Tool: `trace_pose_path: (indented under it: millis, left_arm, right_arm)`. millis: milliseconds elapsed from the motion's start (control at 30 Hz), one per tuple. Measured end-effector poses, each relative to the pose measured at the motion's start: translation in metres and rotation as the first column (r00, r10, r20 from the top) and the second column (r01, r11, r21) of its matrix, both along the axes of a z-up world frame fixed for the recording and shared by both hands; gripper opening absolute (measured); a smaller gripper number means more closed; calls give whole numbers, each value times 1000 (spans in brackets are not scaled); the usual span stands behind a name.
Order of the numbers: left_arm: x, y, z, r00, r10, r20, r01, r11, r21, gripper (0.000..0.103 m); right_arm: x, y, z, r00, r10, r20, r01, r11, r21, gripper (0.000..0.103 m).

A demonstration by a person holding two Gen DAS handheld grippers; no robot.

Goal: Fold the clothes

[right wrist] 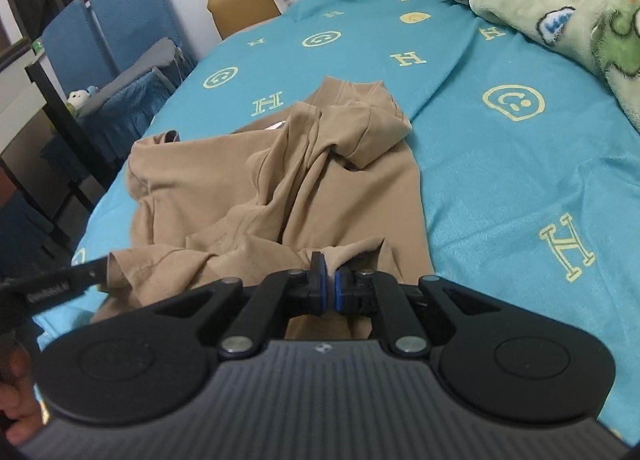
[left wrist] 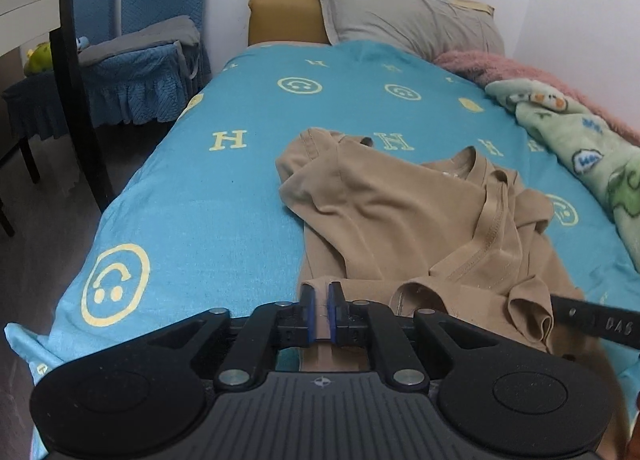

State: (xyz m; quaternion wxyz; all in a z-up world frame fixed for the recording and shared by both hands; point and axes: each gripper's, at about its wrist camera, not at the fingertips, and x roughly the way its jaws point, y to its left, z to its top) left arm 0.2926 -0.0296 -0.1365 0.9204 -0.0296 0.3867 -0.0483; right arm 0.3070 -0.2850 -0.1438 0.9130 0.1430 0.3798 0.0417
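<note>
Your left gripper (left wrist: 322, 314) was clamped on the near hem of the tan shirt (left wrist: 404, 216), with a strip of fabric pinched between its blue pads (left wrist: 307, 312) and running back under the tool. You had the shirt lying crumpled on the blue bedsheet (left wrist: 192, 220), its collar toward the pillow and one sleeve bunched at the far left. Your right gripper (right wrist: 329, 284) was likewise closed tight on the shirt's near edge, further to the right along the hem, with tan cloth gathered between its pads (right wrist: 318, 280). From the right wrist view, the shirt (right wrist: 248, 188) sat twisted in ridges down its middle, and the tip of your other tool showed at the left edge beside the hem. Beyond the shirt you had a grey pillow (left wrist: 412, 16) at the head of the bed, a pink blanket (left wrist: 500, 68) and a green patterned blanket (left wrist: 580, 148) heaped along the right side. Blue-covered chairs (left wrist: 140, 40) stood off the bed's left side.
</note>
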Motion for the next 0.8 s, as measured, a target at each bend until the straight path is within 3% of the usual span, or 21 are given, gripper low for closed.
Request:
trace_pose_path:
  millis: [33,200,267,300,333,367,500,633,800]
  left_arm:
    - [-1,0,0,1000,0,0,0,1000,2,14]
    - [-27,5,27,999,-20,32,19,1000,11,60]
    - [-37,6,38,999,-28,46,27,1000,15,67]
    - [-46,6,45,998,-36,57,35,999,22,72]
    - [-56,7,53,996,-44,72,41,999,32,76]
    - [-67,6,61,995,-51,90,47,998,41,83]
    - [-112,7,91,984,-73,162,67,997,37,95]
    - [-159,2,106,968,-96,234,81,994,72,98]
    - [-195,7,111,963,-73,258,75,997,4,99]
  right_arm:
    - [0,-1,1,1000,-4,-5,4,1000,6,9]
    - [-24,-2,28,999,-33,40,33,999,-11,14]
    - [-35,-2,40,997,-45,63,46,999,-21,39]
    - [-41,-2,46,996,-50,75,52,998,-26,65]
    - [-47,-2,52,995,-56,87,59,998,-30,84]
    - [-52,-2,59,993,-62,99,65,997,-35,89]
    - [-79,-1,81,986,-72,153,81,995,-52,86]
    - [-117,5,95,973,-52,224,68,996,-65,86]
    - [-160,13,107,954,-28,300,60,994,-97,86]
